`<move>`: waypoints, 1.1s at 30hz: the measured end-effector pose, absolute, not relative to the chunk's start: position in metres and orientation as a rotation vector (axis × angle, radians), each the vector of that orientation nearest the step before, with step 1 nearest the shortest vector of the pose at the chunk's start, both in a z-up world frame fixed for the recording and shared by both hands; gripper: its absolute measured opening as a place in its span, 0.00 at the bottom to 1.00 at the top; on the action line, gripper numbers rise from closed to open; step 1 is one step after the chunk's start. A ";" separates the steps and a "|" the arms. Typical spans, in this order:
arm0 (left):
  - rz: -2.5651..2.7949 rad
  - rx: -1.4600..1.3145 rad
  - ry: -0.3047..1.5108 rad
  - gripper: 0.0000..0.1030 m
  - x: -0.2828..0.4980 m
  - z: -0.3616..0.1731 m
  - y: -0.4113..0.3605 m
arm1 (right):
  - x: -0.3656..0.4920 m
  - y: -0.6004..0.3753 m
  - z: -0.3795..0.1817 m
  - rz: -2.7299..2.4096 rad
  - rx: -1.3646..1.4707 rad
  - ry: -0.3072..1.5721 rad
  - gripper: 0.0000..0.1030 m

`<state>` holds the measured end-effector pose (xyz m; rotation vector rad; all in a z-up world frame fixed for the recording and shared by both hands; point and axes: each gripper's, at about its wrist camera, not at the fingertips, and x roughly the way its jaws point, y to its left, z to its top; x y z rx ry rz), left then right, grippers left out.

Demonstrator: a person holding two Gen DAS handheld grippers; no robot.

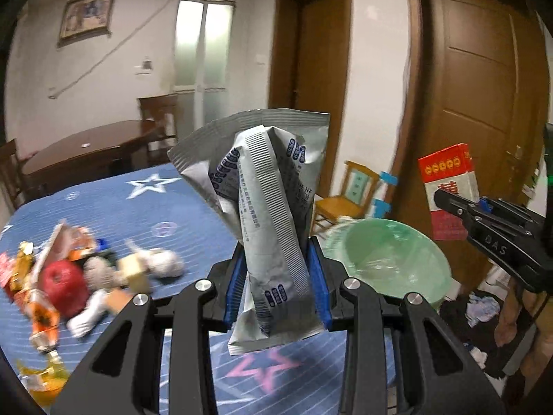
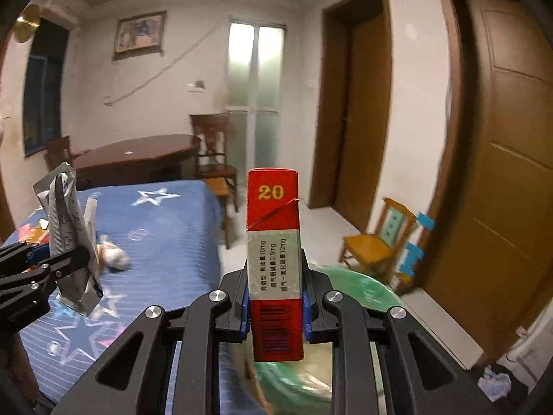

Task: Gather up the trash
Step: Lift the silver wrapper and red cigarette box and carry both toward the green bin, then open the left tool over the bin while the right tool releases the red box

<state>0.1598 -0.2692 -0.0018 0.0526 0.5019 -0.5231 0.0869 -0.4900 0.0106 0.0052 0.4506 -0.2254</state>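
Observation:
My left gripper [image 1: 276, 276] is shut on a crumpled silver foil packet [image 1: 266, 186] and holds it upright above the blue star-patterned cloth [image 1: 155, 207]. My right gripper [image 2: 275, 297] is shut on a red and white cigarette box [image 2: 274, 259], held upright over the green-lined trash bin [image 2: 363, 287]. In the left wrist view the bin [image 1: 387, 259] lies just right of the packet, with the right gripper [image 1: 449, 204] and its box [image 1: 447, 176] above its far side. In the right wrist view the left gripper [image 2: 74, 259] with the packet [image 2: 65, 228] is at the left.
A pile of trash [image 1: 69, 276] lies on the cloth at the left: orange wrappers, a red round item, crumpled tissues [image 1: 162, 263]. A dark wooden table [image 1: 90, 148] stands behind. A small yellow chair [image 2: 380, 238] stands near the brown doors [image 2: 501, 138]. Crumpled paper [image 2: 494, 384] lies on the floor.

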 end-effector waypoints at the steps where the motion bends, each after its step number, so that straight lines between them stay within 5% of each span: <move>1: -0.548 0.059 0.510 0.32 0.162 -0.003 -0.281 | 0.088 -0.500 0.008 -0.233 0.013 0.462 0.22; 17: -0.871 0.130 0.755 0.32 0.211 -0.048 -0.414 | 0.139 -0.633 -0.068 -0.285 0.154 0.736 0.22; 33: -0.897 0.157 0.903 0.33 0.257 -0.078 -0.468 | 0.176 -0.667 -0.121 -0.295 0.184 0.791 0.22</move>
